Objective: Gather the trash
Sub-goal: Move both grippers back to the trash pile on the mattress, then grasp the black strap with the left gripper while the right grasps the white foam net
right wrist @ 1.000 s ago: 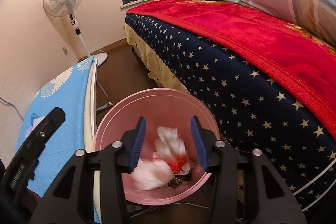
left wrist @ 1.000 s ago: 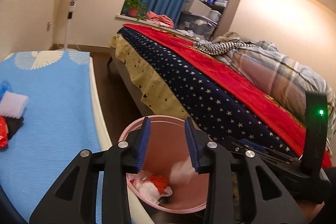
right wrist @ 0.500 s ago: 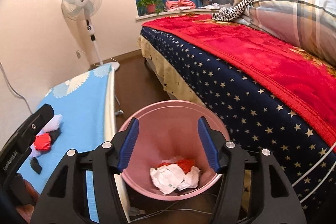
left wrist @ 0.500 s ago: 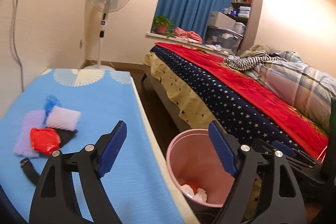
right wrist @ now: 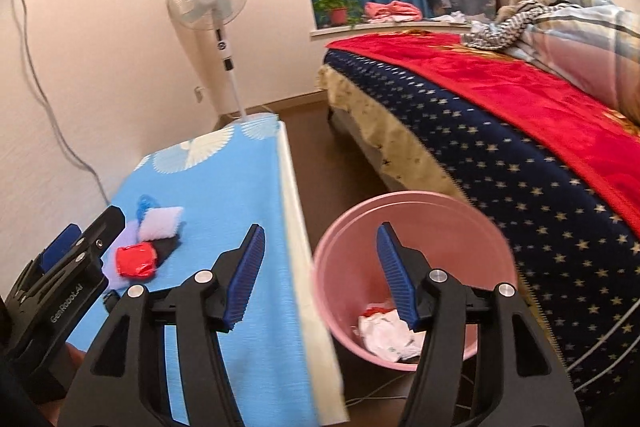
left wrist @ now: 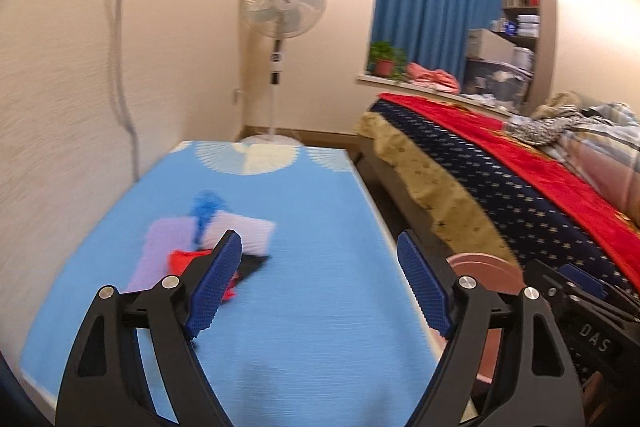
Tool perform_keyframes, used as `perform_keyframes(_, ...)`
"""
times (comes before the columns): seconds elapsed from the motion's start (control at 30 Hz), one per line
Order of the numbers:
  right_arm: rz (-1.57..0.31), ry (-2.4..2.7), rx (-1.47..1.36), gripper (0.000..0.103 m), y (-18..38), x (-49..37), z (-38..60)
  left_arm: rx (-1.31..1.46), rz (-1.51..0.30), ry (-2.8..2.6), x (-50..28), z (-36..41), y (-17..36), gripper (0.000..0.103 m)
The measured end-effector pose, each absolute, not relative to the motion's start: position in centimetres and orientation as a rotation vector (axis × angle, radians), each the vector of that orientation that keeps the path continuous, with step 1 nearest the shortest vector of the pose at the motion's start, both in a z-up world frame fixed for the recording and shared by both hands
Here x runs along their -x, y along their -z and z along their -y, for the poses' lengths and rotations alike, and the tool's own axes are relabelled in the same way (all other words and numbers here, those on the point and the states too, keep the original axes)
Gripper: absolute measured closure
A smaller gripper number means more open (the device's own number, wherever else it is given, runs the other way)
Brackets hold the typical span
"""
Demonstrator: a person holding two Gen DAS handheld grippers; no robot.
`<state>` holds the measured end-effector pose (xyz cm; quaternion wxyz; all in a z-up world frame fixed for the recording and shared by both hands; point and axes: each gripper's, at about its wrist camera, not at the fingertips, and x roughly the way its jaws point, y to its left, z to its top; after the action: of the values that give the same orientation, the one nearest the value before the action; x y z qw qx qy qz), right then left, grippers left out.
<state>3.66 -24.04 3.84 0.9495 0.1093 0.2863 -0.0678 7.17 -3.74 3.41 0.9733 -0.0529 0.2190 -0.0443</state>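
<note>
A pink bin (right wrist: pixel 416 223) stands on the floor between the blue-covered table (right wrist: pixel 224 187) and the bed, with crumpled white and red trash (right wrist: pixel 384 335) at its bottom. Its rim shows in the left wrist view (left wrist: pixel 484 267). On the table lies a pile: a red wrapper (right wrist: pixel 135 259), a white pad (right wrist: pixel 162 223), a lilac pad (left wrist: pixel 168 247), a blue scrap (left wrist: pixel 206 207) and a black piece (right wrist: pixel 166 247). My left gripper (left wrist: pixel 320 283) is open and empty over the table, just right of the pile. My right gripper (right wrist: pixel 320 275) is open and empty, over the table edge and bin.
A bed (right wrist: pixel 500 131) with a starred navy cover and red blanket fills the right side. A standing fan (left wrist: pixel 280 7) is at the far wall beyond the table. A cable (right wrist: pixel 44 99) hangs down the left wall. Brown floor runs between table and bed.
Both grippers opened wide after trash dropped into the bin. Both swung left from the bin toward the table, and the pile has come into view ahead of the left gripper.
</note>
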Motion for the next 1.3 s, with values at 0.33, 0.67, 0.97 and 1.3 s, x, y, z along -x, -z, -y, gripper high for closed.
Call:
perform_keyframes(0.33, -0.616, 0.023, -0.242, 0.047, -1.9, -7.1, 20.0, 0.178, -0.545, -0.208, -8.2, -1.6, 0.7, 0.025)
perform_keyframes(0.67, -0.645, -0.07, -0.29, 0.047, 0.7, -10.4, 17.5, 0.249, -0.725, -0.335, -10.0, -5.7, 6.2, 0.029)
perform_keyframes(0.97, -0.671, -0.17, -0.332, 0.053, 2.6, -13.7, 15.2, 0.228, -0.761, -0.268, -11.8, -5.2, 7.1, 0.077)
perform_keyframes(1.3, -0.704, -0.243, -0.369, 0.057, 4.2, -17.2, 12.4, 0.272, -0.741, -0.308, -12.2, -6.9, 5.8, 0.079)
